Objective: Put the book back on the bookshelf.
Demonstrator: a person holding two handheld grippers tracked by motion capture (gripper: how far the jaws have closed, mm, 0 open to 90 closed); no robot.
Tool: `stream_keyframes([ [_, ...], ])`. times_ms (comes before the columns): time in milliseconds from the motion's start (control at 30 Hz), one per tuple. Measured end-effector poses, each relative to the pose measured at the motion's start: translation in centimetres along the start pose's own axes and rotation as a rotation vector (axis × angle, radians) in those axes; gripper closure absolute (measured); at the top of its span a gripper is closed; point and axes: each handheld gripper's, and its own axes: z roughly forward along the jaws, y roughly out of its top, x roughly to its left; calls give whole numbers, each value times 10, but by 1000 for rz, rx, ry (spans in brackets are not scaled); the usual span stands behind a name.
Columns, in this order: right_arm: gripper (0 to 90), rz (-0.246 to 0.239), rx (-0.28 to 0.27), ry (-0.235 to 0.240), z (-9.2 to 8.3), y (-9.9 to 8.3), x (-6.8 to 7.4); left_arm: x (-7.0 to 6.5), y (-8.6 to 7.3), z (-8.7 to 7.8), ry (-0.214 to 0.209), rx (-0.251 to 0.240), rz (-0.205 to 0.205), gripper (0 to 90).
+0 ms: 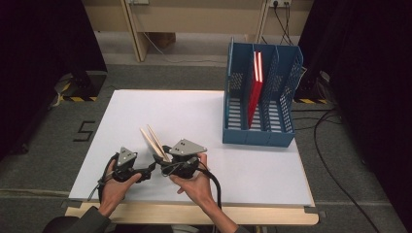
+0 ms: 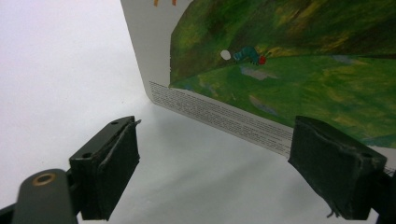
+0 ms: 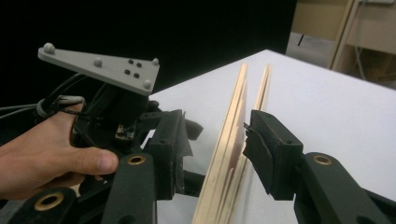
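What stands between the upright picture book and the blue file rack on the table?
Nothing visible: bare white table lies between the picture book, standing on edge between the right gripper jaws, and the blue file rack, where a red book leans.

Both forearms come in from the near edge of the table, hands close together. The left hand (image 1: 115, 187) wraps around the left gripper (image 1: 145, 173), which points level toward the right one; in the left gripper view its two black jaws stand wide apart, pads clear of anything. The right hand (image 1: 193, 184) cups the right gripper (image 1: 165, 158) from below, palm up, fingers curled around its body. In the right gripper view its jaws are partly spread, the right-hand pad (image 3: 261, 151) close against what stands between them, the other pad off it. Grey plates ride on top of both grippers, and cables trail back toward the wrists.
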Motion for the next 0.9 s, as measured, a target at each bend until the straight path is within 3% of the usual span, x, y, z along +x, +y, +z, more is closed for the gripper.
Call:
stream_keyframes([
  [433, 458, -17, 15, -50, -2, -5, 2, 2, 0, -1, -1, -1, -3, 150],
  [700, 443, -32, 35, -58, 2, -12, 5, 3, 1, -2, 2, 0, -1, 150],
  [900, 425, -17, 36, -75, 6, -19, 5, 8, 0, -4, 3, 7, 1, 150],
])
